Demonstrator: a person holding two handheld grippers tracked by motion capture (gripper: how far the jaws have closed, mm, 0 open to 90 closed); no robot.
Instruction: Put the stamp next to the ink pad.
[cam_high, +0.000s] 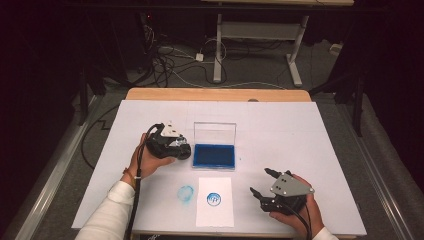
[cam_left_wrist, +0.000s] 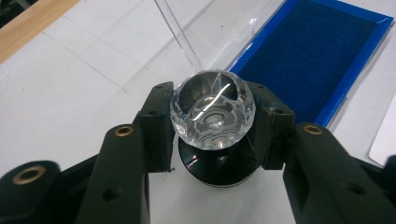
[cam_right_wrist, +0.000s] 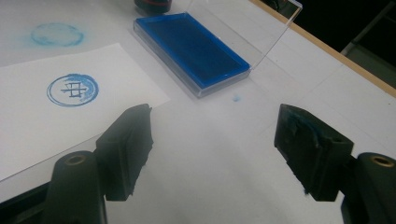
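My left gripper (cam_high: 181, 149) is shut on a stamp (cam_left_wrist: 212, 112), its pads pressing the clear faceted knob from both sides. The stamp's black base (cam_left_wrist: 219, 171) points down at the white table cover, just beside the left edge of the blue ink pad (cam_high: 215, 156). The pad's clear lid (cam_high: 215, 132) stands open behind it. A white paper sheet (cam_high: 215, 212) near the front edge carries a round blue print (cam_high: 213, 199). My right gripper (cam_high: 260, 181) rests to the right of the sheet, jaws open with nothing between them (cam_right_wrist: 215, 149).
A blue ring-shaped smudge (cam_high: 186, 194) marks the table cover left of the paper. The wooden table edge (cam_high: 220, 94) runs along the back. A small blue speck (cam_right_wrist: 236, 98) lies next to the ink pad (cam_right_wrist: 191, 46).
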